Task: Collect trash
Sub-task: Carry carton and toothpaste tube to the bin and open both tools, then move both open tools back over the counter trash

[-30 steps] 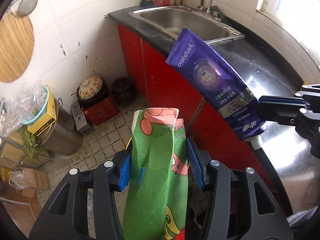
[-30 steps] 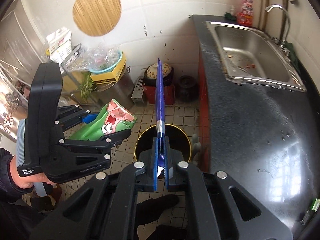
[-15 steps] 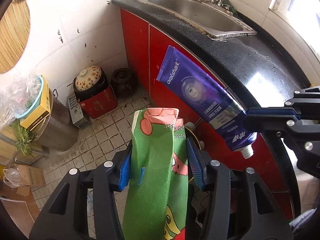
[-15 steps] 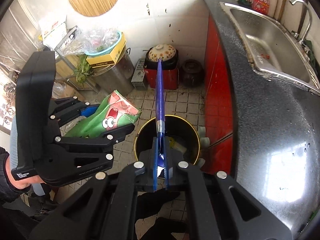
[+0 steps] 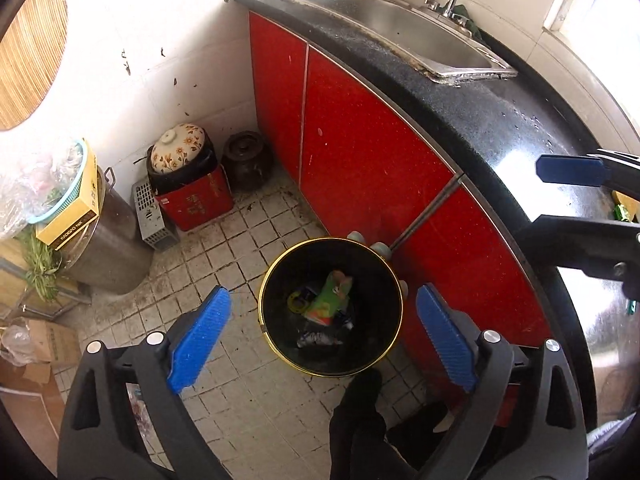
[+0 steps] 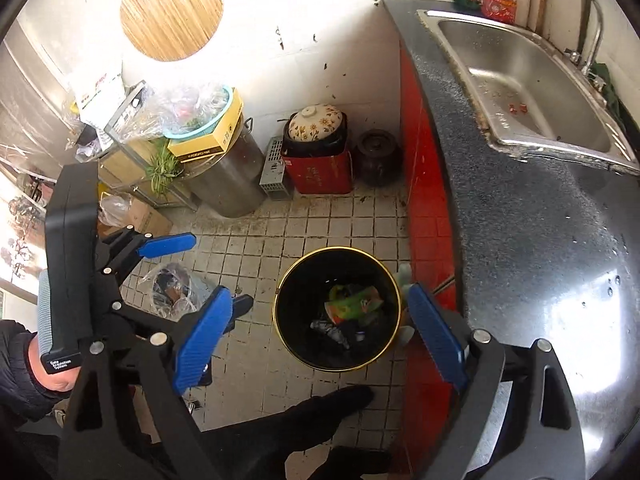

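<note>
A black bin with a gold rim (image 5: 276, 344) (image 6: 280, 332) stands on the tiled floor beside the red cabinet. The green snack packet (image 5: 330, 300) (image 6: 352, 304) lies inside it among other trash. The purple tube is hard to make out in the bin. My left gripper (image 5: 324, 336) is open and empty above the bin; it also shows at the left of the right wrist view (image 6: 196, 264). My right gripper (image 6: 320, 332) is open and empty above the bin, and one of its blue pads (image 5: 568, 170) shows over the counter in the left wrist view.
The red cabinet (image 5: 360, 152) and black counter (image 6: 520, 220) with a steel sink (image 6: 532, 76) run along the right. A red box with a floral-lidded pot (image 6: 316, 160), a dark jar (image 6: 376, 156), a steel drum (image 6: 228, 184) and a plastic bag (image 6: 176, 288) stand on the floor.
Both grippers have opened. The green packet and the purple tube have left the jaws; the packet now lies in the bin. Both views now look down on the bin.
</note>
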Motion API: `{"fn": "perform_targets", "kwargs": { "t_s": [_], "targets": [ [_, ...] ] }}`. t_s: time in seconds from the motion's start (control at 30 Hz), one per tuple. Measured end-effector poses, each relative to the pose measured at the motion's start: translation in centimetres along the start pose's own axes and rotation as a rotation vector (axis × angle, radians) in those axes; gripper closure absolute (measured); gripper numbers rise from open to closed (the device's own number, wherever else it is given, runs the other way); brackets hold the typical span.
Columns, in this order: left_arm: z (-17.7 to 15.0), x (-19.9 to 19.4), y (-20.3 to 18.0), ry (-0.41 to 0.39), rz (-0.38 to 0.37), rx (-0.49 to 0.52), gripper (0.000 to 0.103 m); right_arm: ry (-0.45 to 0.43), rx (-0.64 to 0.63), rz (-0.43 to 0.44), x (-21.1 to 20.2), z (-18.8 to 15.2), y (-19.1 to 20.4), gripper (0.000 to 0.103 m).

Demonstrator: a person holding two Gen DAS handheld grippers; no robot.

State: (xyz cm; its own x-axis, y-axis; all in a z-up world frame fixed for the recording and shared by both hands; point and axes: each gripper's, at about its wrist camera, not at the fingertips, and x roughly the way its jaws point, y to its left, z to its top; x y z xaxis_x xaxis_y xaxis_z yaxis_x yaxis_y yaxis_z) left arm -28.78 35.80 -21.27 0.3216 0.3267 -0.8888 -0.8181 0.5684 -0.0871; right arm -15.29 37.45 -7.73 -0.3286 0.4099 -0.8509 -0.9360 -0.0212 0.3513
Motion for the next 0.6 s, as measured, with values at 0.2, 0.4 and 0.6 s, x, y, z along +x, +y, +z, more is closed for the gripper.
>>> {"fn": "perform_targets", "kwargs": {
  "t_s": [0.2,0.4,0.6],
  "targets": [
    [0.9,-1.1,-1.6,-0.025,-0.006,0.045,0.012,-0.056,0.053,-0.022,-3.4,-0.8,-1.5,0.016],
    [3.0,-2.8,-7.0,-0.079,-0.043,0.192,0.011,-0.154,0.172,-0.115,-9.5,-3.1,-5.4,0.016],
    [5.2,-4.2,-17.5,-0.125,-0.184,0.438,0.011,-0.267,0.367,-0.305,-17.7,-9.4,-10.9,0.016]
  ]
}}
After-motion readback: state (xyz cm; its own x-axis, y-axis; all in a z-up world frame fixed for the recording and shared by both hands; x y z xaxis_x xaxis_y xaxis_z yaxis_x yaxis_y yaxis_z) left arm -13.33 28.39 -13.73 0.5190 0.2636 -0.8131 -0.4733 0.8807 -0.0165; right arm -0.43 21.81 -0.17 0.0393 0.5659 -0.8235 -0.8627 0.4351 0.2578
